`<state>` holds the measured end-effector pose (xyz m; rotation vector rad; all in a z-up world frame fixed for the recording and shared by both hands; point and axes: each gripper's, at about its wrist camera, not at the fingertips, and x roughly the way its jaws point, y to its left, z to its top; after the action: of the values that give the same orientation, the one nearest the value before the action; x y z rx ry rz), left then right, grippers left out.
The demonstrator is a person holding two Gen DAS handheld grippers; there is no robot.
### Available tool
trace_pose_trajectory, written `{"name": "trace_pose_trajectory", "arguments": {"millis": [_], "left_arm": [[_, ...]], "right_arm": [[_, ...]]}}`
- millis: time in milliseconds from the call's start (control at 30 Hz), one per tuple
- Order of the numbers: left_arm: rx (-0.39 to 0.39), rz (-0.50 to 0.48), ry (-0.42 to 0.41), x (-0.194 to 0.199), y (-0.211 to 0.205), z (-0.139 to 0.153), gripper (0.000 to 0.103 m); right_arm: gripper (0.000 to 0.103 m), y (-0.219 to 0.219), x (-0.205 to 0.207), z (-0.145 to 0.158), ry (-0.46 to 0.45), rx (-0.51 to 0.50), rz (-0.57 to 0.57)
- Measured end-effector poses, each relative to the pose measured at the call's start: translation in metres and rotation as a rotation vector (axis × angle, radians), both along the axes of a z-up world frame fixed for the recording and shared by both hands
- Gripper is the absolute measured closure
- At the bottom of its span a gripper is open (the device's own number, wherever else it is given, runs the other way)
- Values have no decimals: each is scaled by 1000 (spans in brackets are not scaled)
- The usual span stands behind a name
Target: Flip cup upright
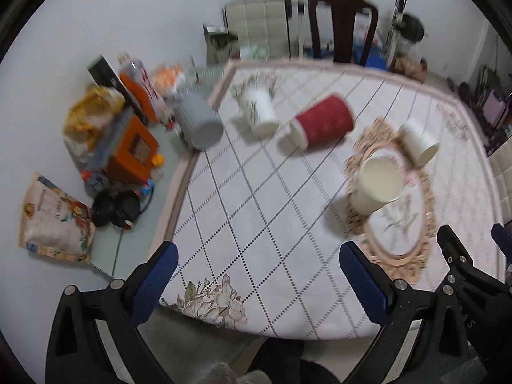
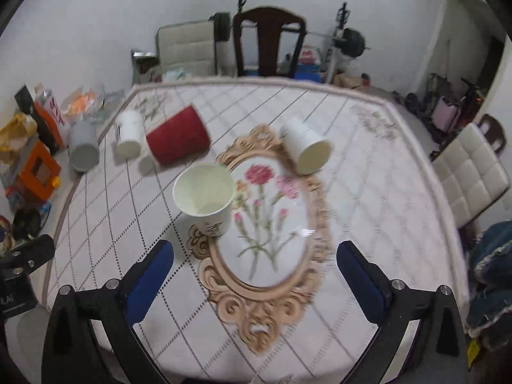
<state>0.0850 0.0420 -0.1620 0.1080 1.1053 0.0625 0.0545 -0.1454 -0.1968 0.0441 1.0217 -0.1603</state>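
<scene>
Several cups sit on the patterned tablecloth (image 2: 368, 192). A white paper cup (image 2: 204, 195) stands upright, mouth up, near the oval motif; it also shows in the left wrist view (image 1: 377, 185). A red ribbed cup (image 2: 177, 139) (image 1: 323, 121) lies on its side. A white cup (image 2: 307, 147) (image 1: 419, 142), another white cup (image 2: 128, 137) (image 1: 259, 112) and a grey cup (image 2: 84, 149) (image 1: 200, 121) rest with bases showing. My left gripper (image 1: 256, 284) is open and empty over the near table edge. My right gripper (image 2: 256, 278) is open and empty above the oval motif.
A dark wooden chair (image 2: 268, 41) stands behind the table, a white padded chair (image 2: 473, 172) at the right. Boxes, bags and an orange box (image 1: 134, 150) clutter the floor on the left. The right gripper's fingers (image 1: 454, 256) show at the left view's right edge.
</scene>
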Motion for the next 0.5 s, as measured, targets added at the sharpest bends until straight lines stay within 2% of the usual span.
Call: {"name": "trace_pose_trajectory", "arguments": {"millis": [133, 233, 367, 500], "left_arm": [[-12, -1, -104, -28, -2, 51, 0], [-27, 2, -149, -47, 1, 81, 0], [-42, -8, -187, -72, 3, 111, 0], [-56, -28, -206, -91, 1, 130, 0]], "right_arm": [[0, -12, -28, 52, -51, 4, -20], [0, -21, -52, 91, -76, 14, -26], [0, -27, -85, 135, -93, 25, -10], [0, -29, -111, 165, -117, 23, 0]]}}
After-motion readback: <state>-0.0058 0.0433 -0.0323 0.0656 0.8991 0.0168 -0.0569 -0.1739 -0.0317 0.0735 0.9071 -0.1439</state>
